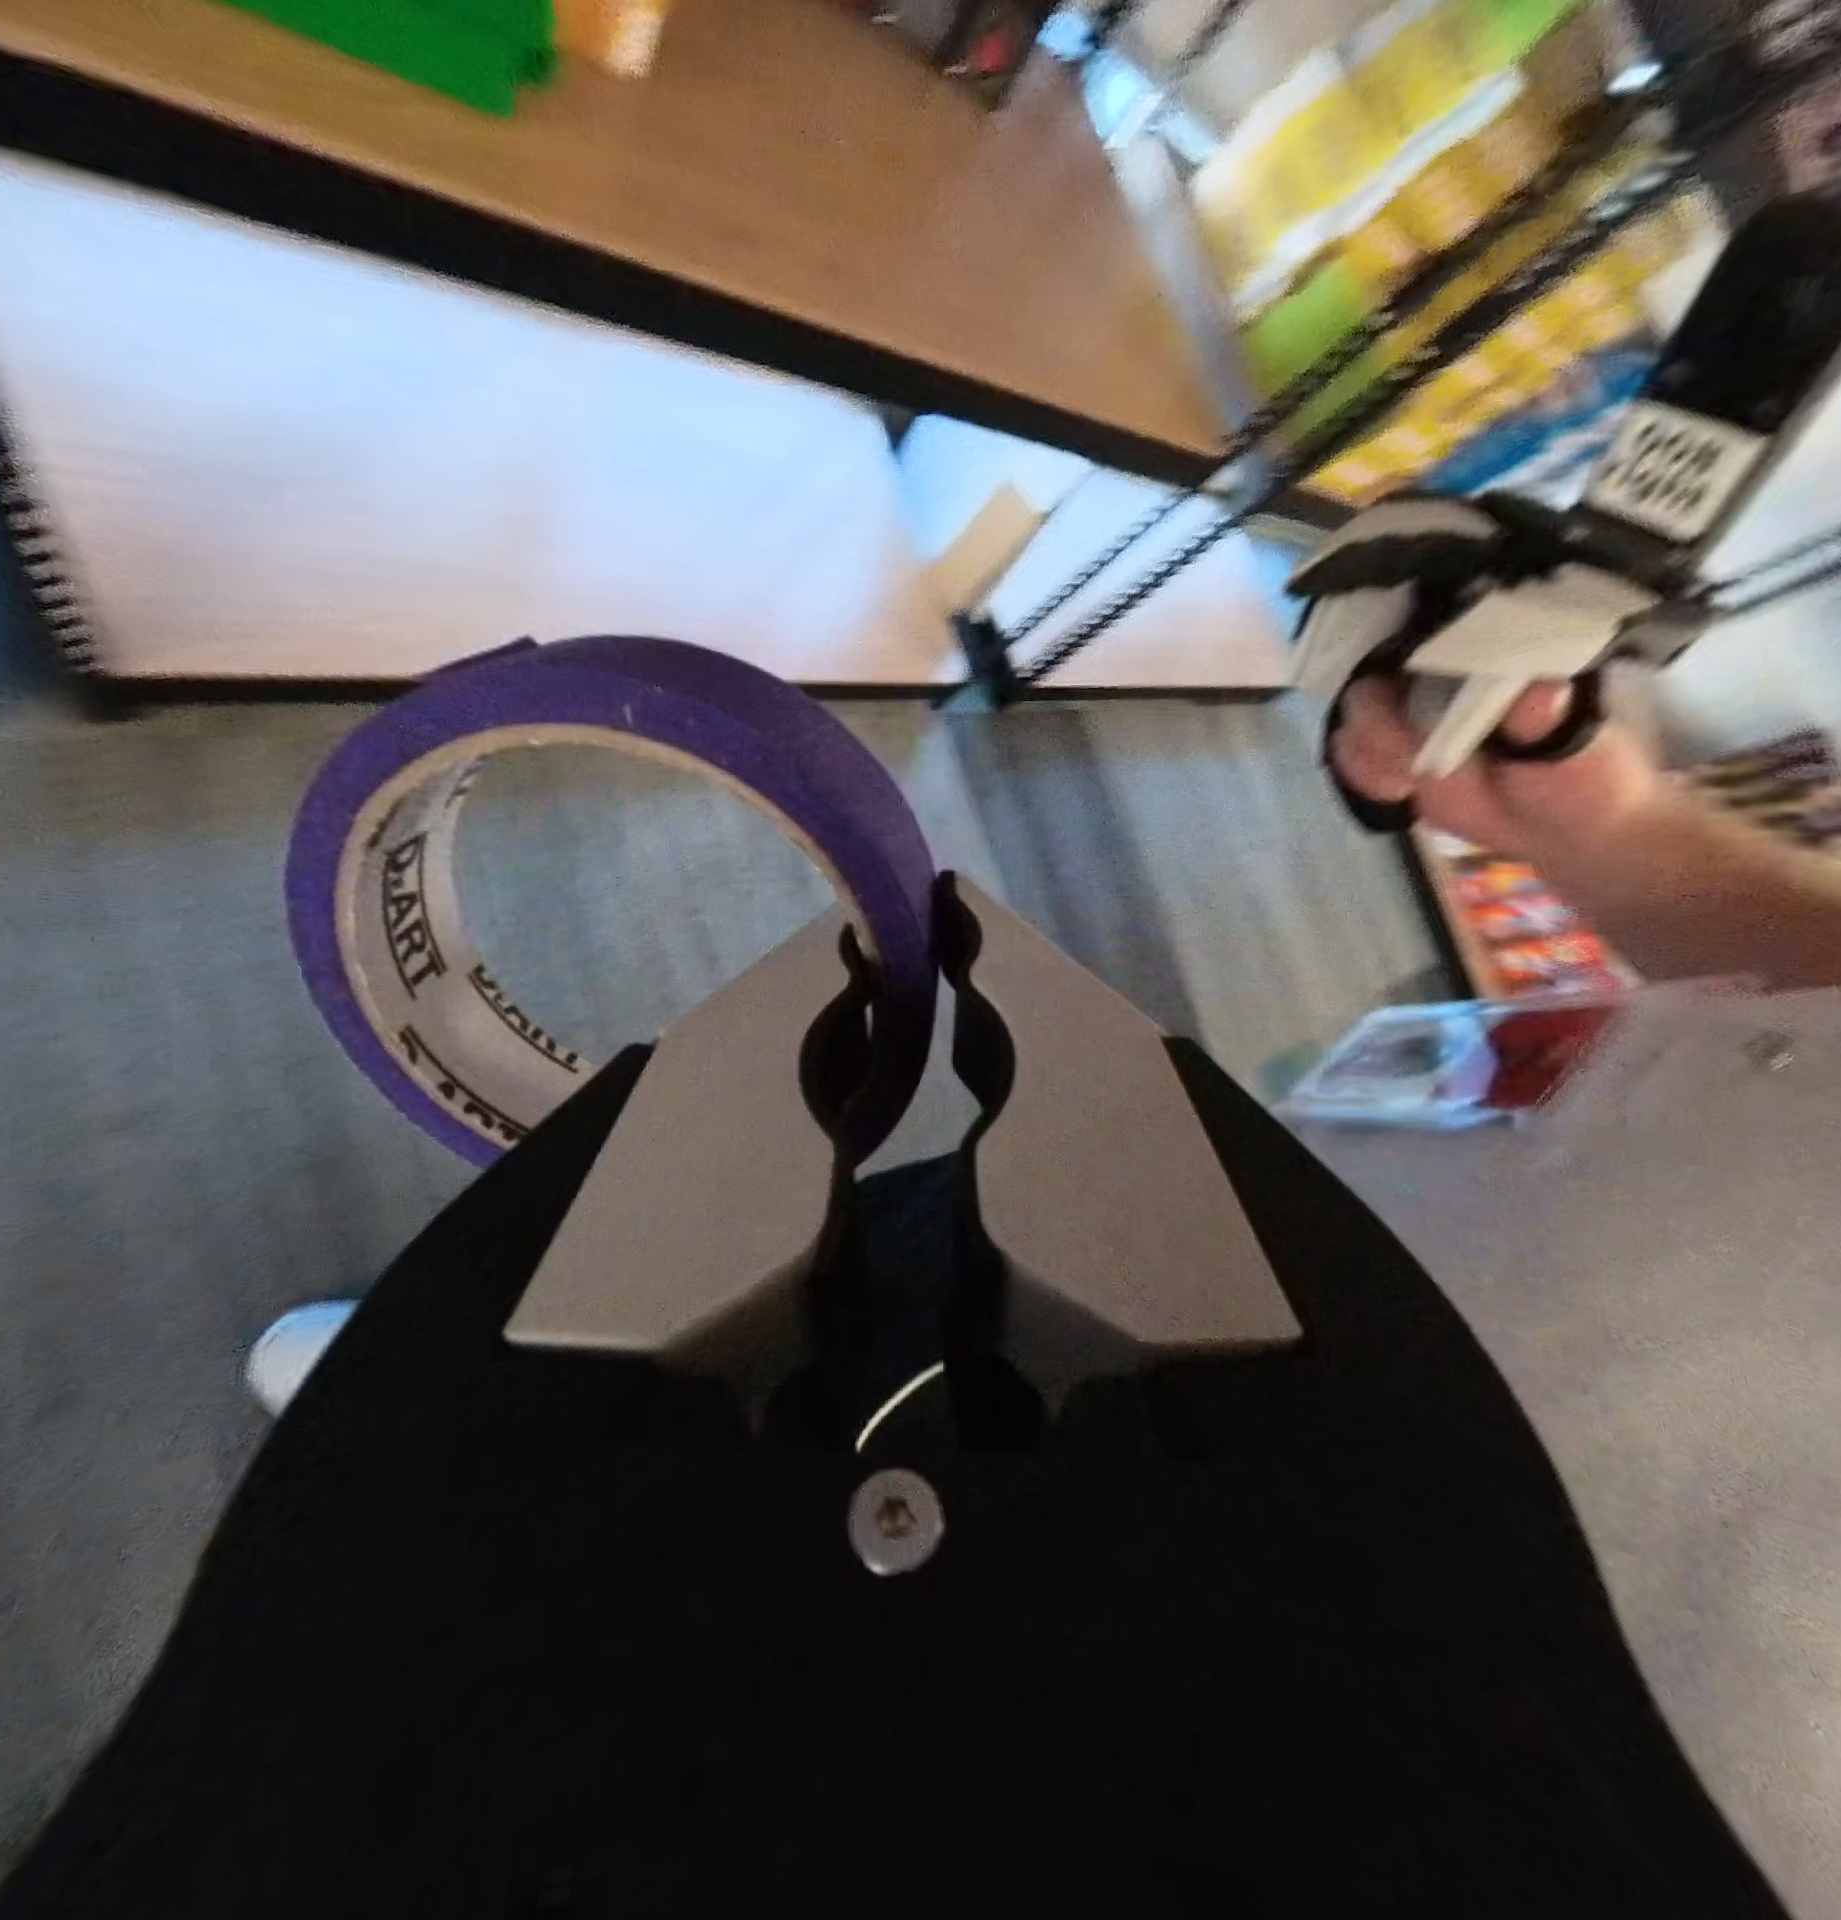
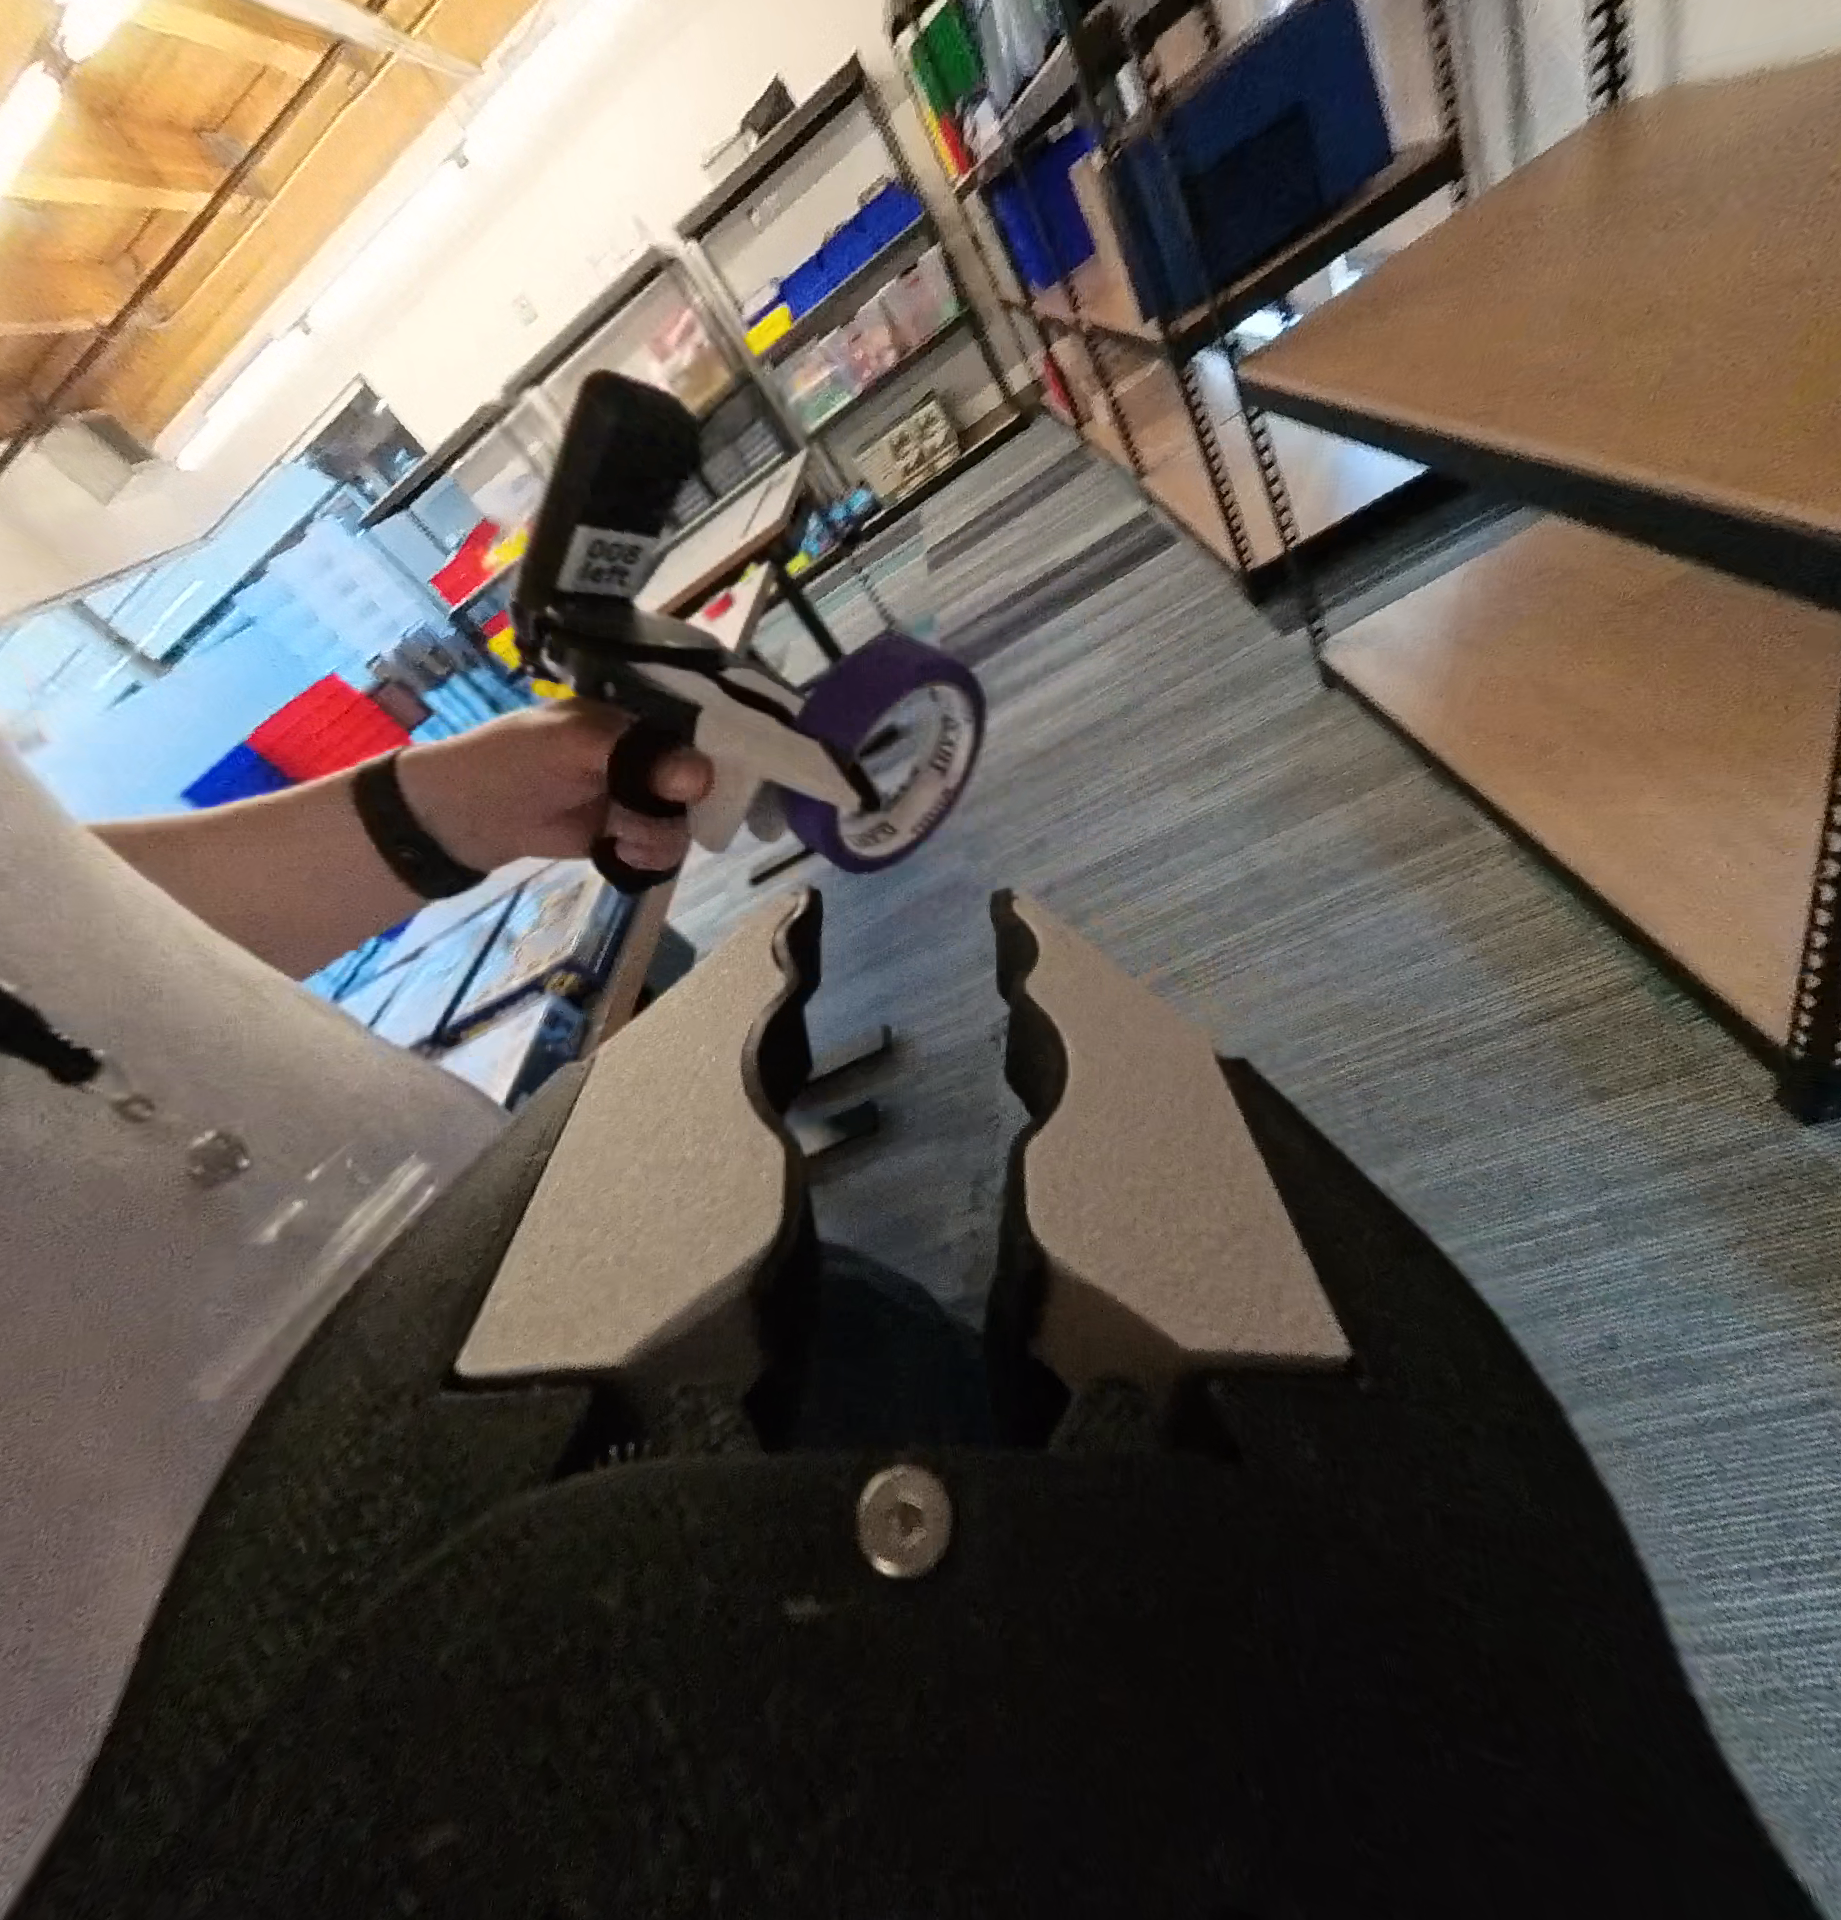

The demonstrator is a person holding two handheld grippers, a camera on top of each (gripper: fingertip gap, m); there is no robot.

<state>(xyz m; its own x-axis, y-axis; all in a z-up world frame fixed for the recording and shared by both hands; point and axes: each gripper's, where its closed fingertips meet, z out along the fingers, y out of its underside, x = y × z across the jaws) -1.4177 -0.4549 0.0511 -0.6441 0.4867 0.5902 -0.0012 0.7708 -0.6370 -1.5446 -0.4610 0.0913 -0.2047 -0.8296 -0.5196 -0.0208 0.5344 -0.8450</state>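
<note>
The left claw [image 1: 911, 940] is clamped on the rim of a purple tape roll [image 1: 604, 883], held in the air above the carpet [image 1: 168, 935]. The roll looks light and stiff, so its rim suits gripping. The right claw [image 2: 905, 914] hangs apart, holding nothing.

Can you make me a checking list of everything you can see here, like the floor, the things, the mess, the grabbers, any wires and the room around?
Surface: grey striped carpet floor; no table under the grippers.
Things: purple tape roll, held in the air.
Clutter: coloured bins and a flat packet on the floor.
Grippers: left gripper shut on the tape roll's band; right gripper open, holding nothing.
Cables: nothing seen.
Surroundings: wooden shelf on a black metal frame, more shelving with blue boxes behind.
</note>
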